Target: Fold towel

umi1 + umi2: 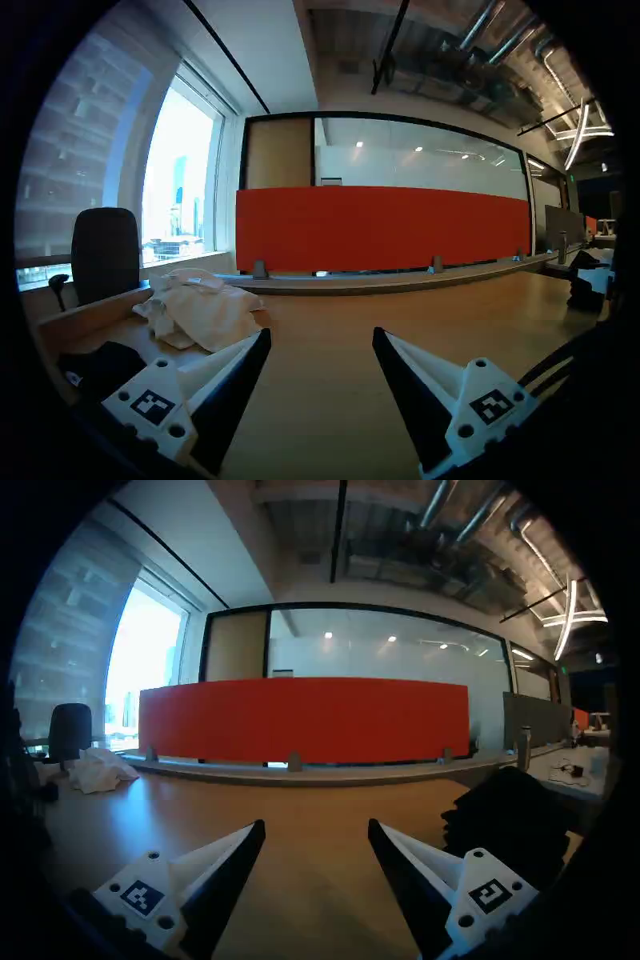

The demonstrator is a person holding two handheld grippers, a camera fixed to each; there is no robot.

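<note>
A crumpled cream towel (pixel 200 308) lies in a heap on the wooden table (pixel 360 352), just ahead and to the left of my left gripper (pixel 322 336). That gripper is open and holds nothing. In the right gripper view the same cream towel (pixel 98 770) shows far off at the left of the table (pixel 312 840). My right gripper (pixel 316 826) is open too, low over bare wood, with nothing between its fingers.
A red divider panel (pixel 384 228) runs along the table's far edge. A stack of dark cloth (pixel 512 824) sits close on the right of the right gripper. Dark cloth (pixel 100 368) lies at the near left. An office chair (pixel 104 252) stands by the window.
</note>
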